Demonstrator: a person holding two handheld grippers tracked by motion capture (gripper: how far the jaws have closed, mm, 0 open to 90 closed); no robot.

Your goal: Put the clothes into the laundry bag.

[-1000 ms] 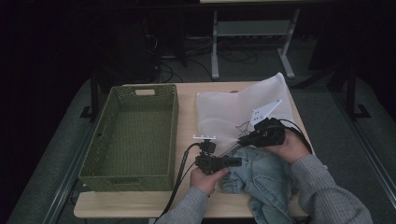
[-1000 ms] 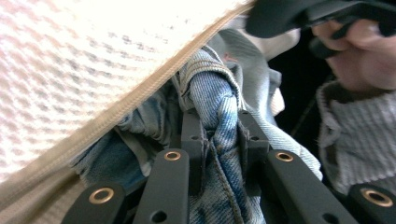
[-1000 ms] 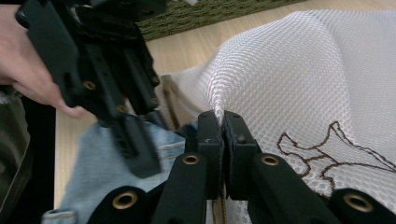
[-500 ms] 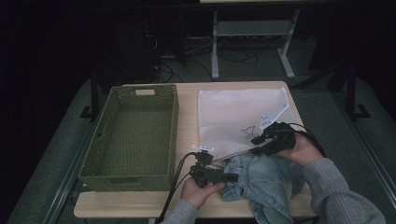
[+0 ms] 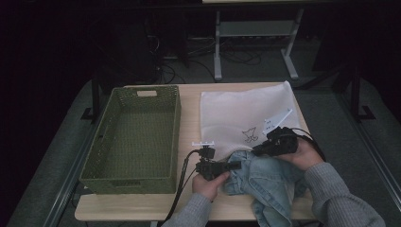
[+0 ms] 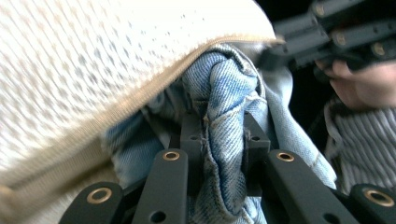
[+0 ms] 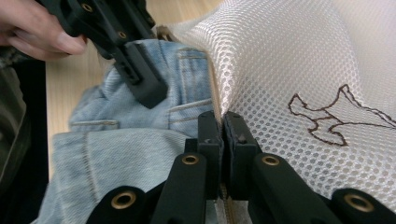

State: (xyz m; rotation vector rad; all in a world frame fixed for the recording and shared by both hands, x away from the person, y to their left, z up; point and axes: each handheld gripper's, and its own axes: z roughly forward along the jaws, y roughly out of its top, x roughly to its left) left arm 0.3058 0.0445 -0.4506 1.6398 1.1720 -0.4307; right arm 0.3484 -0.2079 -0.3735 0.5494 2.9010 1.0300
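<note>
A white mesh laundry bag [image 5: 241, 113] with a dark embroidered figure lies flat on the wooden table. Light blue jeans [image 5: 269, 184] are bunched at its near edge. My left gripper [image 5: 238, 165] is shut on a fold of the jeans [image 6: 224, 140], right at the bag's zipper hem [image 6: 140, 93]. My right gripper [image 5: 257, 150] is shut on the bag's zipper edge [image 7: 219, 105], lifting the mesh [image 7: 289, 60] over the jeans [image 7: 126, 154]. The left gripper [image 7: 140, 79] shows in the right gripper view, pressing denim toward the opening.
A green woven basket [image 5: 97, 163] stands empty on the table's left half. The table's near edge [image 5: 142, 213] runs just below the person's grey sleeves. Desk legs and cables fill the dark floor behind.
The bag's raised far corner has settled flat. Both grippers have moved toward the near edge, and the jeans now sit against the bag's opening.
</note>
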